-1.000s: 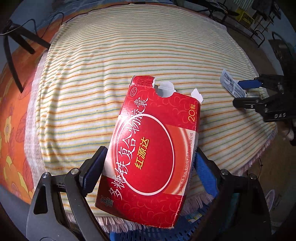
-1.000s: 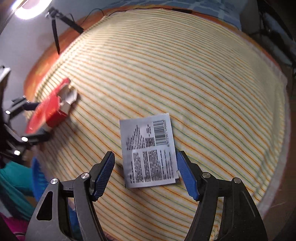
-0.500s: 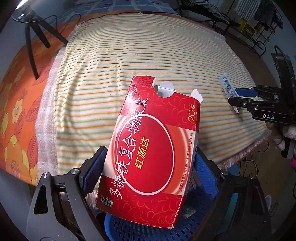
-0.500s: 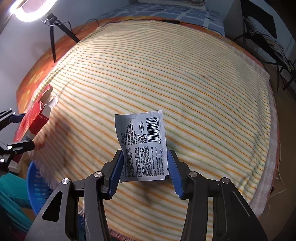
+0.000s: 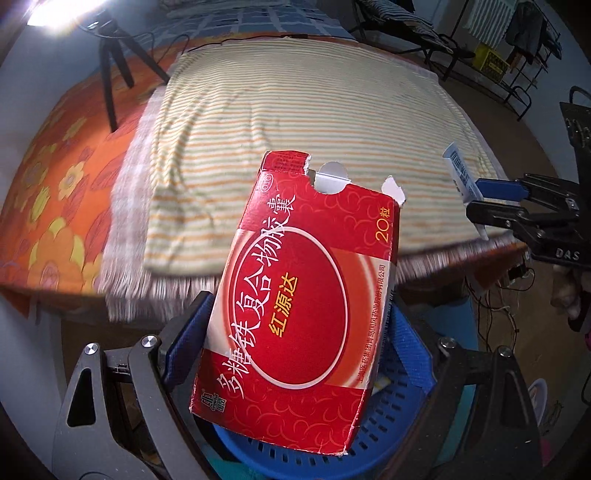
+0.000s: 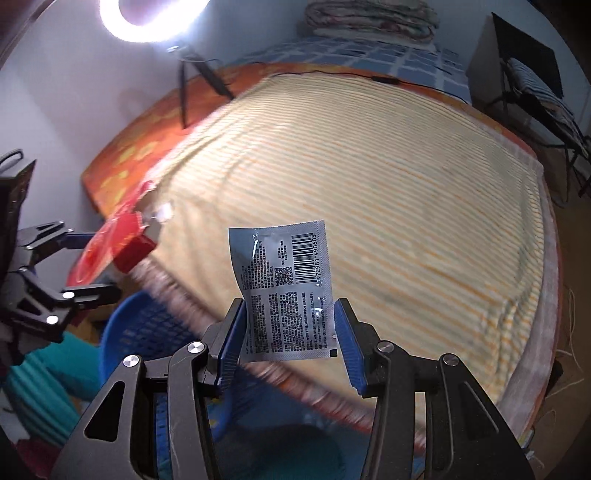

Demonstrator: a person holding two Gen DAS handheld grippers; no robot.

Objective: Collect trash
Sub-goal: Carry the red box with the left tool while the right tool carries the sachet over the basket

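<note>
My left gripper (image 5: pixel 297 339) is shut on a flattened red medicine box (image 5: pixel 303 295) with a torn top flap, held above a blue perforated basket (image 5: pixel 303 458). The box hides most of the basket's inside. My right gripper (image 6: pixel 290 343) is shut on a silver sachet (image 6: pixel 288 291) with a barcode; its blue pads (image 6: pixel 232 343) press on both side edges. The sachet hangs over the fringed edge of the striped blanket (image 6: pixel 369 184), with the basket (image 6: pixel 147 332) to its lower left. Each wrist view shows the other gripper with its load: the sachet (image 5: pixel 460 173), the box (image 6: pixel 114 243).
The striped blanket (image 5: pixel 314 110) lies on an orange floral bedsheet (image 5: pixel 55 192). A ring light (image 6: pixel 147 18) on a tripod (image 5: pixel 110 85) stands at the bed's far left. Racks and a chair (image 6: pixel 532 85) stand beyond the bed. Cables trail on the floor (image 5: pixel 498 314) at right.
The right gripper closed on the sachet and lifted it off the blanket. Both grippers drew back past the bed's edge, and the blue basket has come into view below them.
</note>
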